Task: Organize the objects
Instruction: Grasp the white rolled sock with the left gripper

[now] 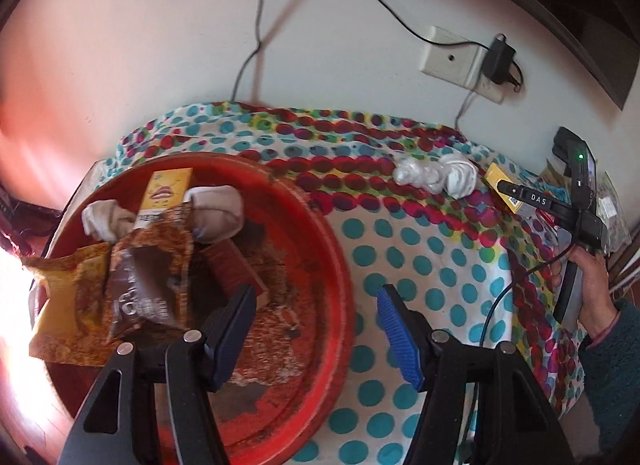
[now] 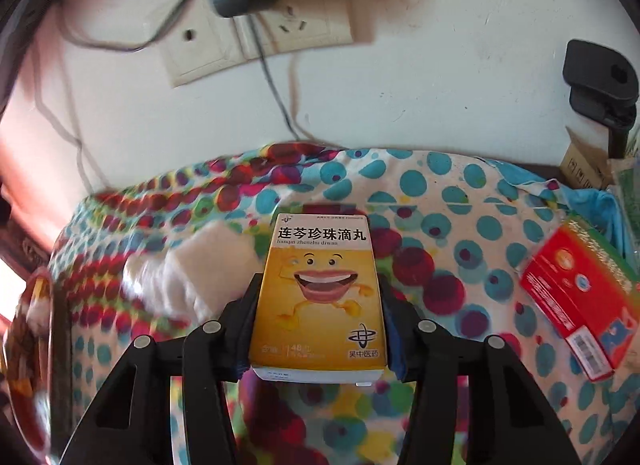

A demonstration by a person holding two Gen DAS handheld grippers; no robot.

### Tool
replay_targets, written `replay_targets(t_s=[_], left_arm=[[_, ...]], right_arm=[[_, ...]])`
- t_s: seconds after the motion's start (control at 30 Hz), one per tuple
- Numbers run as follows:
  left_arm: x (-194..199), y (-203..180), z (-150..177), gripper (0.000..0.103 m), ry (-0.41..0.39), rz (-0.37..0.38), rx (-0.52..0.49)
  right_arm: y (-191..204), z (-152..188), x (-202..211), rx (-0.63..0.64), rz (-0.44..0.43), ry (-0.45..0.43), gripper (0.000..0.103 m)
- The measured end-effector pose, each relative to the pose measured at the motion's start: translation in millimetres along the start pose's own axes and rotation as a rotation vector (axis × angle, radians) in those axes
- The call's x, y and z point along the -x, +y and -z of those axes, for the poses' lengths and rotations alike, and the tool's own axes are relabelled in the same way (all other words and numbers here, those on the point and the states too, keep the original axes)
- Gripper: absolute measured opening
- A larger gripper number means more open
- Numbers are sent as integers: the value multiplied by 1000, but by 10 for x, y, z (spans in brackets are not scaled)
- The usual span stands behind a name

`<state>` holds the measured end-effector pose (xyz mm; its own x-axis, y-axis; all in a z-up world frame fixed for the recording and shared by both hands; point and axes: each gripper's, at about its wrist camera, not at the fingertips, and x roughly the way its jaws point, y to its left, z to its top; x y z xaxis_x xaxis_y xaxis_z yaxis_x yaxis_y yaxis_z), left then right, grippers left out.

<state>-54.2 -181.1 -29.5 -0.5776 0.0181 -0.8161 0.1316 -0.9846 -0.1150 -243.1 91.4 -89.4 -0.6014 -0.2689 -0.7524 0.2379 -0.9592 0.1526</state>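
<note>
My left gripper (image 1: 316,305) is open and empty, hovering over the right rim of a red round tray (image 1: 320,225). The tray holds a yellow medicine box (image 1: 166,189), a rolled white sock (image 1: 216,217), brown snack packets (image 1: 148,281) and a dark red box (image 1: 236,265). My right gripper (image 2: 320,297) is shut on a yellow medicine box (image 2: 320,297) with a smiling mouth cartoon, held above the dotted cloth (image 2: 440,225). In the left wrist view the right gripper (image 1: 520,197) is at the far right with that box (image 1: 496,181).
A white rolled bundle (image 1: 436,175) lies on the cloth behind; it also shows blurred in the right wrist view (image 2: 192,277). A red medicine box (image 2: 580,301) lies at the right. A wall socket (image 1: 452,59) with a plugged adapter (image 1: 498,61) and cables is behind the table.
</note>
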Motion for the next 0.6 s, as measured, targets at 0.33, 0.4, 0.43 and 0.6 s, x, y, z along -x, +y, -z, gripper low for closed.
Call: replay_targets(t_s=[0.33,0.4,0.43,0.6], left_arm=[[-615,-1253,-694,65,-61,109,-230],[-769,-1443,-816,65,-46,96,-270],[-825,-1523,-866,65,-45,104,-291],[-1123,-1843,-1125,65,-41,76,-369]], right_arm=[[-89,617,523,186,-7,-38,48],[-122,646,508,173,-27,-35,48],[-149,661,505,162,-39,-33,48],[-171,686,481,150,-67,-40,48]])
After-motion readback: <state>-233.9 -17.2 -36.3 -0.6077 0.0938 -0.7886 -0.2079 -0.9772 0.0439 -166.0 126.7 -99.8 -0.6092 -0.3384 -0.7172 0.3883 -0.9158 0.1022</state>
